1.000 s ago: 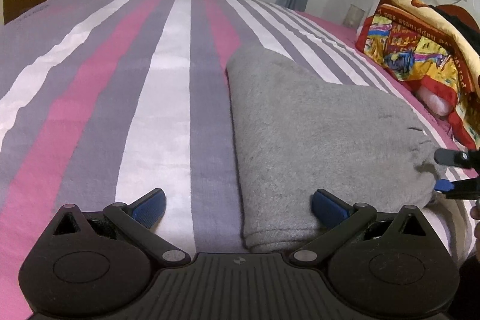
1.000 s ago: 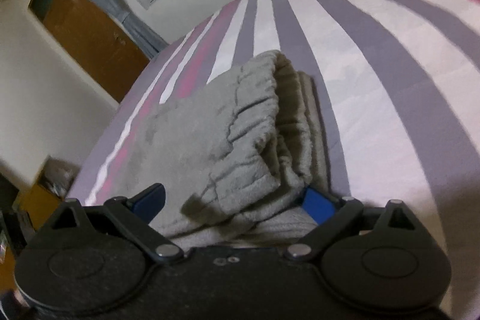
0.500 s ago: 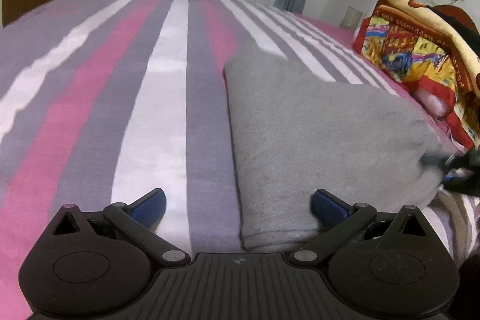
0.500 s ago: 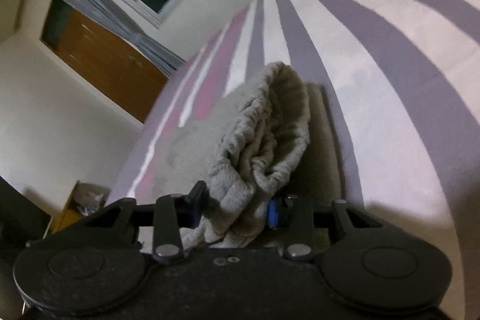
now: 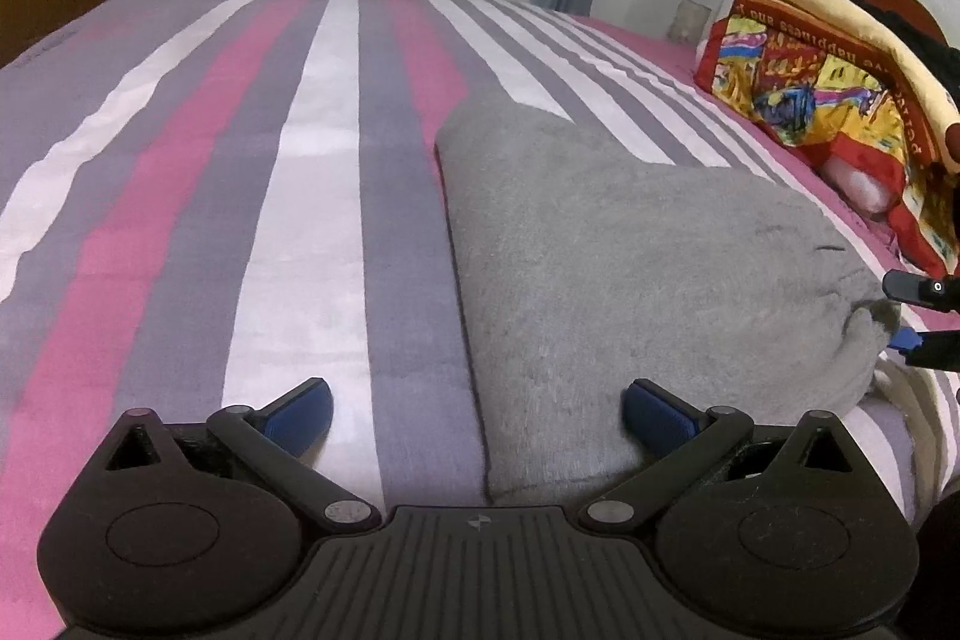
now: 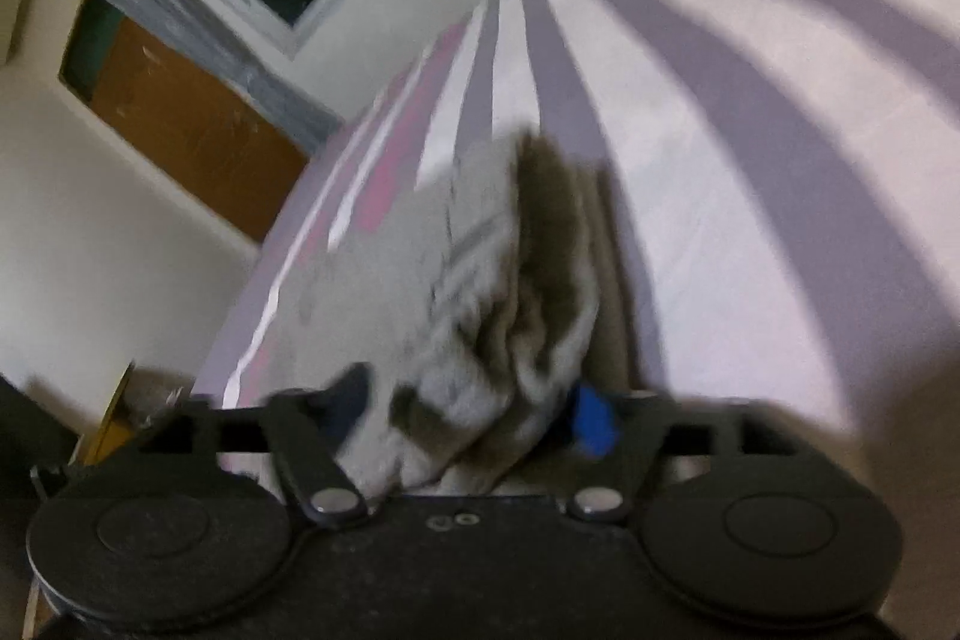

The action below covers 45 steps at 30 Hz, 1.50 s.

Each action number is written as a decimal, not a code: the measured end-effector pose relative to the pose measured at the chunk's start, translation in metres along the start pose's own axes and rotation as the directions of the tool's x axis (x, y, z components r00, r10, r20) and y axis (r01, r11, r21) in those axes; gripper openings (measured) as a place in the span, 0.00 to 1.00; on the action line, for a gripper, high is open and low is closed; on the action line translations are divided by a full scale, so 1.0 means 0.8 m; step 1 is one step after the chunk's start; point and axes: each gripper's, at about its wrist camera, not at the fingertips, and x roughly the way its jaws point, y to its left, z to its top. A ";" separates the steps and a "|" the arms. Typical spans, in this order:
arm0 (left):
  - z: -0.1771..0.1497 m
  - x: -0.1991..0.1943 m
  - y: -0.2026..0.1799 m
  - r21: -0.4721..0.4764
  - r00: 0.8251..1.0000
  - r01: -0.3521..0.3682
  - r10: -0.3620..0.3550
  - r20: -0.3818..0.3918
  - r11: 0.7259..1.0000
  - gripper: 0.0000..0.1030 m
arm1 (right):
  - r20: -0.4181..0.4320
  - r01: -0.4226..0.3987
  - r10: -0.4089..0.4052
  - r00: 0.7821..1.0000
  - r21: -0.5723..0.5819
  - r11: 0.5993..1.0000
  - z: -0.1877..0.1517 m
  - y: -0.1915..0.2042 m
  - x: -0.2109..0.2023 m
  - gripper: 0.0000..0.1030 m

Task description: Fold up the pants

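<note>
Right wrist view: my right fingers (image 6: 468, 418), clamped a moment ago, are opening around the bunched pants (image 6: 480, 316) waistband at lower centre; left fingers (image 5: 477, 409) gape empty.

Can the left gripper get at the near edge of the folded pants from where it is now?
Probably yes. The left gripper is open, and the near folded edge of the gray pants already lies between its fingers, with nothing on top. The right gripper works the far waistband end, clear of that path.
</note>
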 end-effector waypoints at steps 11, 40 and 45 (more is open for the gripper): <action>0.005 0.009 -0.001 0.004 1.000 0.013 -0.013 -0.001 1.000 1.00 | -0.026 0.014 -0.013 1.000 0.046 0.999 0.015 -0.017 0.014 0.78; 0.031 0.170 0.083 -0.394 0.682 0.660 -0.730 -0.043 0.640 0.34 | -0.227 -0.267 0.303 0.926 0.175 0.947 0.055 -0.088 0.099 0.76; 0.038 0.168 0.078 -0.376 0.669 0.690 -0.744 0.003 0.619 0.26 | -0.248 -0.316 0.344 0.906 0.144 0.938 0.065 -0.074 0.123 0.71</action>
